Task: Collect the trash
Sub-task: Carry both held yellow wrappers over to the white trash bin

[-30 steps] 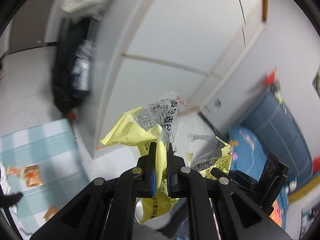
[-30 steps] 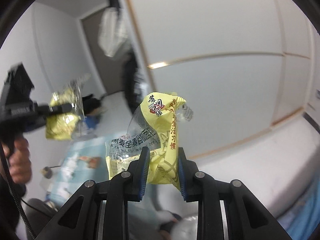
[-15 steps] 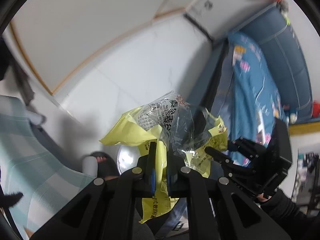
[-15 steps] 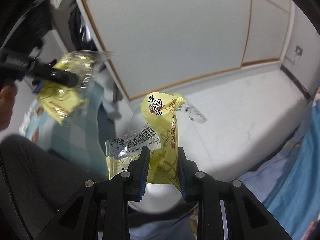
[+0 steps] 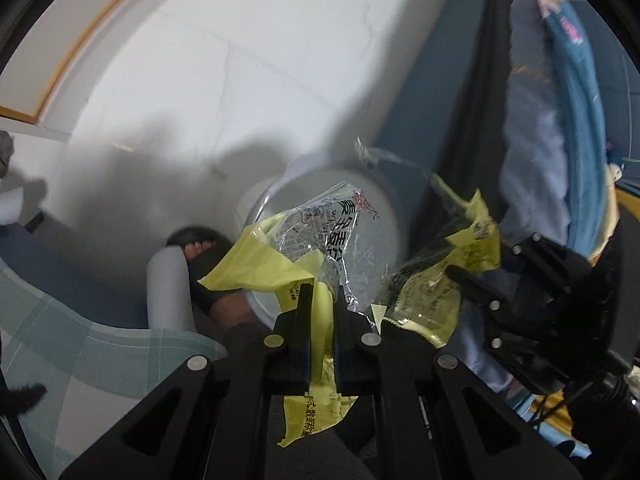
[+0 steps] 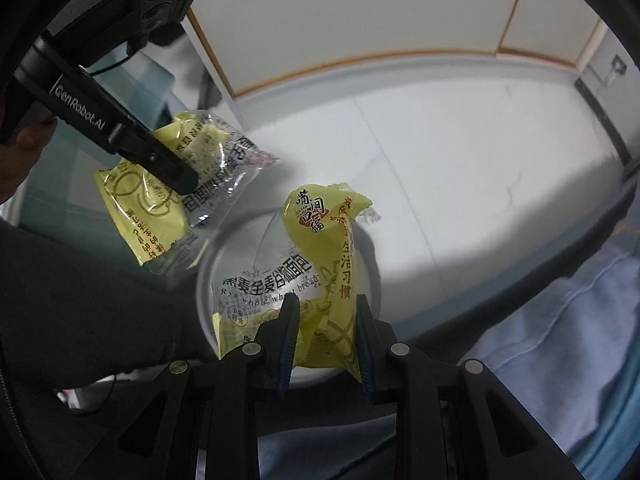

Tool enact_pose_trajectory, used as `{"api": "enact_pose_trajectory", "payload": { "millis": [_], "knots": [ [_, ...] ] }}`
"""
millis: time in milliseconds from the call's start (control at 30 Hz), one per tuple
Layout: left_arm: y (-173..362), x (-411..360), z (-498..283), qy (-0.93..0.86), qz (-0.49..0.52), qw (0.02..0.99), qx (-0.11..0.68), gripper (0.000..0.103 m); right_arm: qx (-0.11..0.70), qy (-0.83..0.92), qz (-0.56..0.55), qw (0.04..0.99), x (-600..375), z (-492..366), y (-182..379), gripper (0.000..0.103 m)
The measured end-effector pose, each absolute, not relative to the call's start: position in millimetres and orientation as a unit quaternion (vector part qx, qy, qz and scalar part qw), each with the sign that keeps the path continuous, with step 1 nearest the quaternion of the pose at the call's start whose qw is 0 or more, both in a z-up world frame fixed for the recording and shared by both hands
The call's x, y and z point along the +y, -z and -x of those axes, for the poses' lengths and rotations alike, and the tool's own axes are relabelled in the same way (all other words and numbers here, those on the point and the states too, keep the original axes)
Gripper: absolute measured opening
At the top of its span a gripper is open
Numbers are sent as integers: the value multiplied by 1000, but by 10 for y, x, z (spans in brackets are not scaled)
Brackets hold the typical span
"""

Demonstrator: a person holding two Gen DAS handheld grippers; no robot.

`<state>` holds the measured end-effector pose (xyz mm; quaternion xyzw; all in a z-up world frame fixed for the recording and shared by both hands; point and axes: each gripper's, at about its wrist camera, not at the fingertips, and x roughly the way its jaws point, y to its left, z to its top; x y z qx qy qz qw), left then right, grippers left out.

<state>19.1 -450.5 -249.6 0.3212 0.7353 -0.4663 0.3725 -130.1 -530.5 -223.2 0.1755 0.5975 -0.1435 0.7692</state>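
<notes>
Floor: pale tiled floor (image 6: 460,152) filled most of both wrist views, with a blue bedcover (image 5: 576,92) along one side.
Bin: a round white trash bin (image 6: 208,280) stood on the floor below both grippers, mouth up; nothing could be made out inside it.
Person: dark trousers and a foot in a dark sandal (image 5: 200,256) sat just beside the bin.
Right wrapper: a yellow-and-clear bread wrapper (image 6: 320,248) hung directly over the bin mouth, standing up from the tool.
Left wrapper: a second yellow-and-clear wrapper (image 5: 320,248) was over the bin's near rim in the left view; in the right view it looked partly outside the rim.
Right gripper: right gripper (image 6: 326,344) pointed steeply down, jaws partly apart and pinching the bunched lower end of its wrapper.
Left gripper: left gripper (image 5: 320,320) angled down, jaws pressed nearly together on a thin fold of its wrapper.
Step in hand: judged to be the drop, both pieces carried to the bin and neither let go.
Next move: likely spreading the right jaws first, since that wrapper was centred; the left probably wanted a small shift inward over the mouth.
Risk: light film may cling to a pad or drift past the rim.
</notes>
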Motion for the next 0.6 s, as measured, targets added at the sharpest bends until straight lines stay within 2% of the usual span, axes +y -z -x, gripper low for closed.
{"api": "enact_pose_trajectory", "payload": {
  "millis": [167,367,467,500,567,600],
  "knots": [
    [2838,-4539,-42,461,-346,351,738,4,629,124,-180,746,-5306,1180,2430,26],
    [3044,-4592,-51,452,-341,336,753,5,655,117,-174,726,-5350,1082,2582,32],
    [3151,-4632,-41,448,-342,325,760,9,670,106,-154,719,-5212,1214,2686,33],
    [3169,-4639,-39,446,-343,327,759,13,672,99,-152,718,-5190,1191,2697,35],
    [3182,-4623,-37,448,-337,327,761,20,675,97,-143,718,-5161,1185,2689,50],
    [3174,-4623,-40,448,-333,328,762,27,673,100,-138,720,-5155,1188,2664,53]
  ]
}}
